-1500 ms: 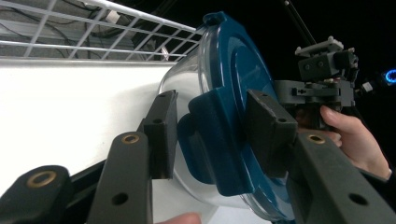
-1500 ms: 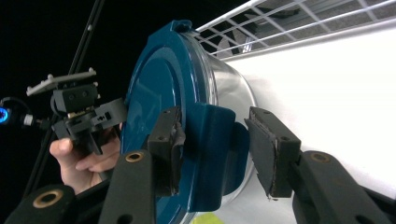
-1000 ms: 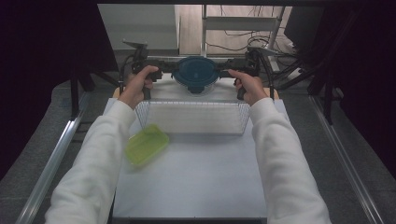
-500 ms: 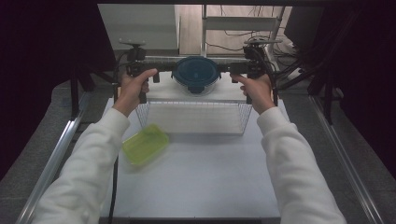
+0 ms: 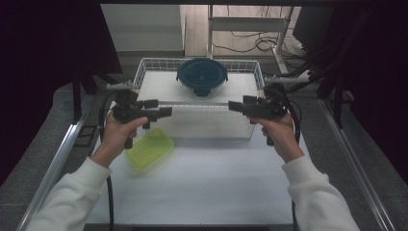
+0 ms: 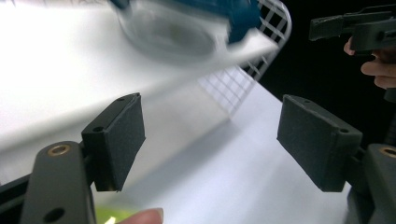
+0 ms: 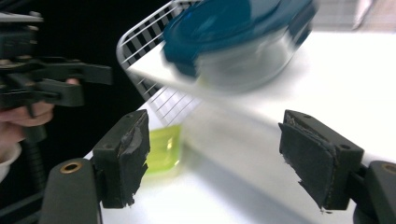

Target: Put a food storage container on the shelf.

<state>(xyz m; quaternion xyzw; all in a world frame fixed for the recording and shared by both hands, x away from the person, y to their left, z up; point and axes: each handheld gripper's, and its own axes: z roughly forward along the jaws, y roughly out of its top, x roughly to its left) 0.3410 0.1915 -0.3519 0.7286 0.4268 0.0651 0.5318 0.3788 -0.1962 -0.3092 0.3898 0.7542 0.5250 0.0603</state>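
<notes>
No legible brand, label or writing anywhere.

One white table (image 5: 211, 192), largest. One white wire basket (image 5: 149, 65) on its far half, white liner inside, near rim between the two grippers. One round glass container with dark blue lid (image 5: 202, 76), sitting in basket at far middle, untouched; blurred in both gripper views, at top of left gripper view (image 6: 177, 32) and of right gripper view (image 7: 238, 37). One yellow-green translucent box (image 5: 149, 148) on table, just outside basket's near-left corner, beside left hand (image 5: 115, 139); also seen past own jaws in right gripper view (image 7: 163, 149).

Two sleeves, white, entering from bottom. Two hands, one gripper each.

Left gripper (image 5: 168, 111): held over basket's near-left corner, pointing toward middle, jaws wide apart, nothing between, just been opening. Pads (image 6: 121, 135) bare in own view, white liner behind.

Right gripper (image 5: 232, 106): held over basket's near-right corner, pointing toward left gripper, jaws wide apart, nothing between, just been opening. Pads (image 7: 128, 154) worn, frayed at edges.

Two cables, one trailing from each gripper.
</notes>
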